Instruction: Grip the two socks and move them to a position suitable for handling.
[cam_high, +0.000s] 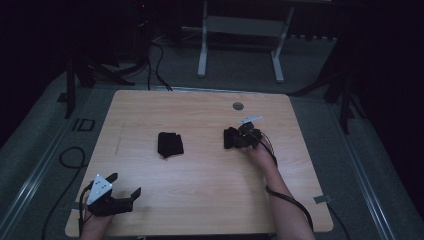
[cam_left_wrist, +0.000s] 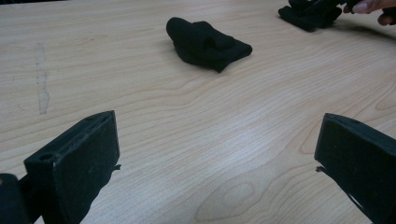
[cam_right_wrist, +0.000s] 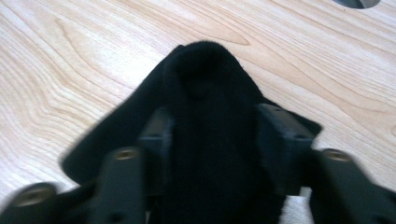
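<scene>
Left gripper agape, right gripper clamping black cloth

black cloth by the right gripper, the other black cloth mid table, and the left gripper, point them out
black cloth by the right gripper (cam_right_wrist: 205, 65), right gripper view, its bunched top fold
black cloth mid table (cam_high: 170, 144), high view, its middle
left gripper (cam_high: 126, 185), high view, between the open jaws' tips

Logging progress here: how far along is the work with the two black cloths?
Nothing looks finished. In hand: the right gripper has its jaws against the sides of the right cloth on the table. Left: the middle cloth lies untouched, and the left gripper waits open.
</scene>
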